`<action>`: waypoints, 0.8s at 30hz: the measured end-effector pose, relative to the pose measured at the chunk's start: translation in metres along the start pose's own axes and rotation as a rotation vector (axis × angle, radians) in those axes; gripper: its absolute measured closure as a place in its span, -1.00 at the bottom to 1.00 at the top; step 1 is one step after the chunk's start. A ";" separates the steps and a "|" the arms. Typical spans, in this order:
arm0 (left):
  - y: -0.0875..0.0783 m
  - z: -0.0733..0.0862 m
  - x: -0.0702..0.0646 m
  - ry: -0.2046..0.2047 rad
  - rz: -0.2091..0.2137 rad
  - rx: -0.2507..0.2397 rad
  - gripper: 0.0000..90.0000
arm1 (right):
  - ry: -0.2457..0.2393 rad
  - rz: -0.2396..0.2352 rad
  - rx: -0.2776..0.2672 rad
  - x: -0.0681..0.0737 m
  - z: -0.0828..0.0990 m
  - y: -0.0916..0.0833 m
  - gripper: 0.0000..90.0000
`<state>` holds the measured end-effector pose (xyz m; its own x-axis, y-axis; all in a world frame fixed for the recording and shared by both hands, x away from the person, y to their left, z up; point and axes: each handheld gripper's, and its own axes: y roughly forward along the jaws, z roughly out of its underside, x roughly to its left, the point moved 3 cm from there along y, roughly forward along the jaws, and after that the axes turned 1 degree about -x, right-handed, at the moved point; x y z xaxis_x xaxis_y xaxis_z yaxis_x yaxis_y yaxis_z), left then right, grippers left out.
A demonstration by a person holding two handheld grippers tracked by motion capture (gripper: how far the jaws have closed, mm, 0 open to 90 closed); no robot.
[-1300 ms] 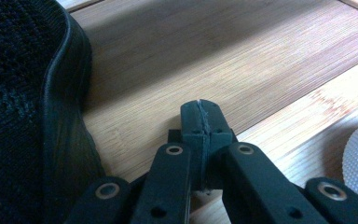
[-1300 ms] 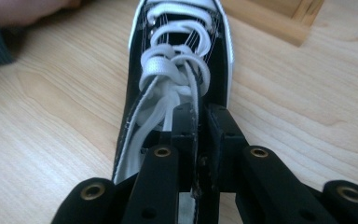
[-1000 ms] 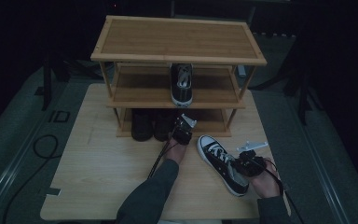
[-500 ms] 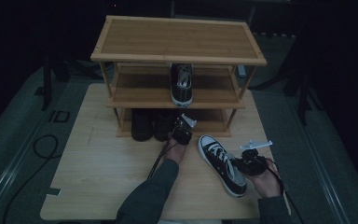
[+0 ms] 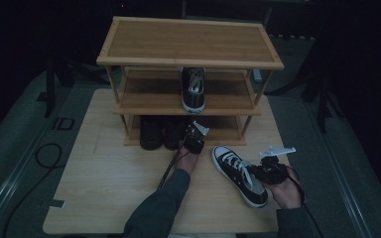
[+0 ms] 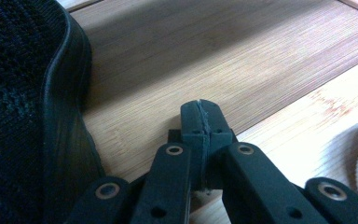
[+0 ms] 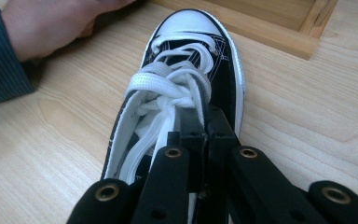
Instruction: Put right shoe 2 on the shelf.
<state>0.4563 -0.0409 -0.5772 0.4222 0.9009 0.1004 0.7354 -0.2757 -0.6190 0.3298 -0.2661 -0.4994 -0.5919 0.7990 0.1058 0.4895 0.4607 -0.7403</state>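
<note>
A black high-top sneaker with white laces and toe cap (image 5: 238, 171) (image 7: 186, 88) lies on the wooden table, toe toward the shoe rack (image 5: 191, 47). My right gripper (image 5: 264, 172) (image 7: 204, 128) is at its heel end, shut on the black canvas edge beside the laces. A matching sneaker (image 5: 193, 89) stands on the rack's middle shelf. My left gripper (image 5: 194, 136) (image 6: 201, 116) rests at the front of the bottom shelf, shut with nothing between its pads. Just left of it is a black shoe (image 6: 28, 121) (image 5: 151, 131).
Two dark shoes fill the left part of the bottom shelf (image 5: 225, 134); its right part is bare wood. The rack's top board is bare. A black cable (image 5: 39, 158) loops on the grey floor left of the table (image 5: 104, 183). A hand and blue sleeve (image 7: 37, 32) lie left of the sneaker.
The right gripper has edged slightly up and right over the sneaker's heel end. The left gripper and the shoes have kept still.
</note>
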 end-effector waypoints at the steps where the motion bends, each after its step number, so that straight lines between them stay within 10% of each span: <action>1: 0.000 0.000 0.000 0.000 0.000 0.000 1.00 | 0.001 -0.008 0.002 -0.001 0.000 -0.001 0.97; 24: 0.000 0.000 0.000 0.000 0.000 0.000 1.00 | -0.022 -0.044 -0.008 -0.003 -0.019 -0.013 0.97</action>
<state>0.4563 -0.0409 -0.5772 0.4222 0.9009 0.1007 0.7354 -0.2755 -0.6190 0.3374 -0.2673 -0.4771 -0.6269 0.7693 0.1230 0.4681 0.4981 -0.7299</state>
